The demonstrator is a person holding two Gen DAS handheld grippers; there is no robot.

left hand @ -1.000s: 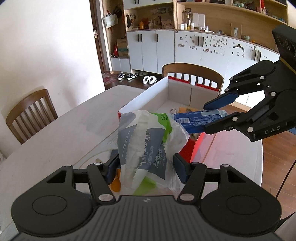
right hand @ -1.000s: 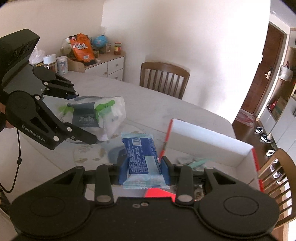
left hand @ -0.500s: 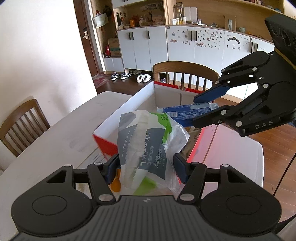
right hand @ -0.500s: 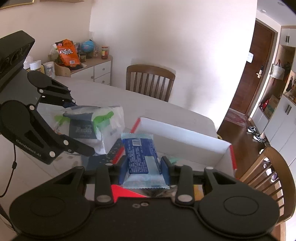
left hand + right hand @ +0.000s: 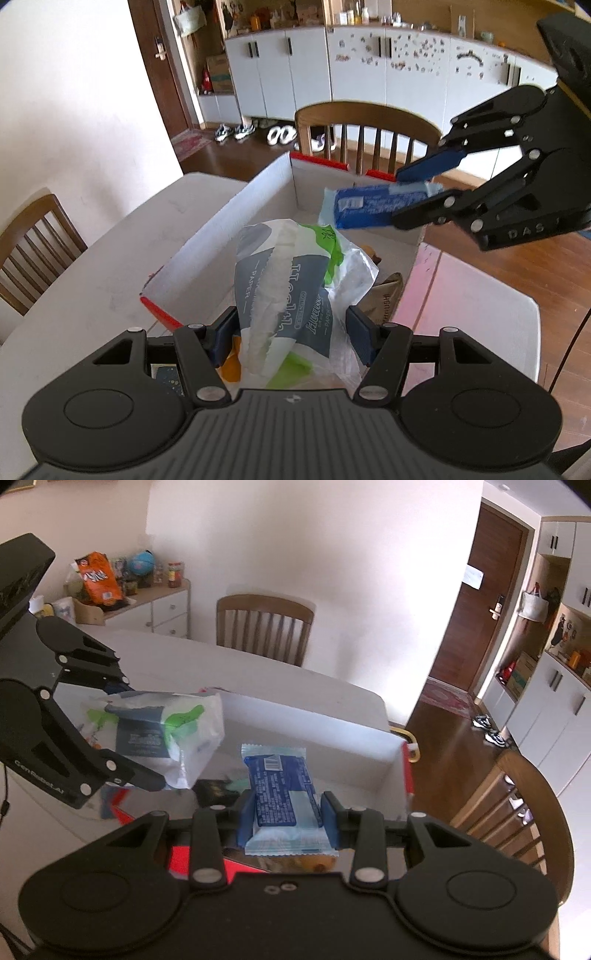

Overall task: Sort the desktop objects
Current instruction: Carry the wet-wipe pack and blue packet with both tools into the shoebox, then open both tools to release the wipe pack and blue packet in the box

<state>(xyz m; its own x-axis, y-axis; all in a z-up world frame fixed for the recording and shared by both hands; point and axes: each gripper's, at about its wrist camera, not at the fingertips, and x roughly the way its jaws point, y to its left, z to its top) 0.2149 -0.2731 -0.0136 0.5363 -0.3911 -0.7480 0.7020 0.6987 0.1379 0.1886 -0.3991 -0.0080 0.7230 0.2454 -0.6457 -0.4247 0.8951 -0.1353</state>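
While the left gripper [image 5: 291,332] clamps a tissue pack [image 5: 288,291] above the open white box [image 5: 221,236], the right gripper [image 5: 417,192] ahead holds a blue snack packet [image 5: 369,208] (over the box's far end). From the right wrist, that packet [image 5: 282,786] sits pinched between closed pads [image 5: 328,819], the tissue pack [image 5: 166,731] hanging to its left.

Tissue pack [image 5: 291,291] above box [image 5: 221,236]

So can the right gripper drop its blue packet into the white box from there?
Probably yes. The right gripper holds the blue packet over the white box, whose top is open.
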